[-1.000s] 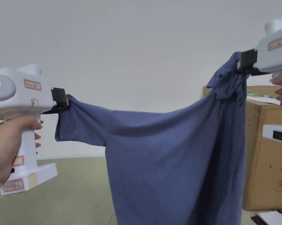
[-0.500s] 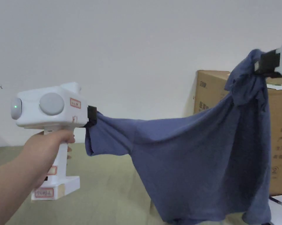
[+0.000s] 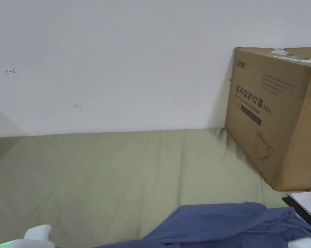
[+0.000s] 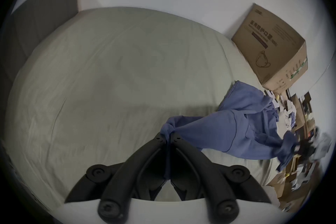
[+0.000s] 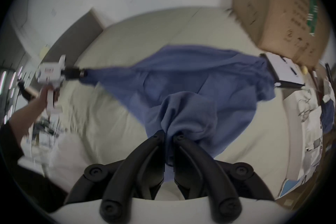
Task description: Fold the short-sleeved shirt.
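The blue short-sleeved shirt (image 3: 229,222) lies low at the bottom edge of the head view, its far part resting on the green sheet (image 3: 119,168). My left gripper (image 4: 168,137) is shut on a bunched sleeve end of the shirt (image 4: 227,129), which stretches off to the right. My right gripper (image 5: 169,134) is shut on a thick bunch of the shirt (image 5: 190,86). In the right gripper view the left gripper (image 5: 82,73) shows at the left, held by a hand, with the cloth taut between the two.
A large cardboard box (image 3: 277,116) stands on the bed against the wall at the right. White papers on a dark board (image 3: 306,203) lie beside the shirt's right edge. Clutter sits past the bed's right side (image 4: 300,155). The sheet spreads wide to the left.
Both grippers have dropped from chest height to below the head view, bringing the hanging shirt down onto the sheet. The head camera has also shifted.
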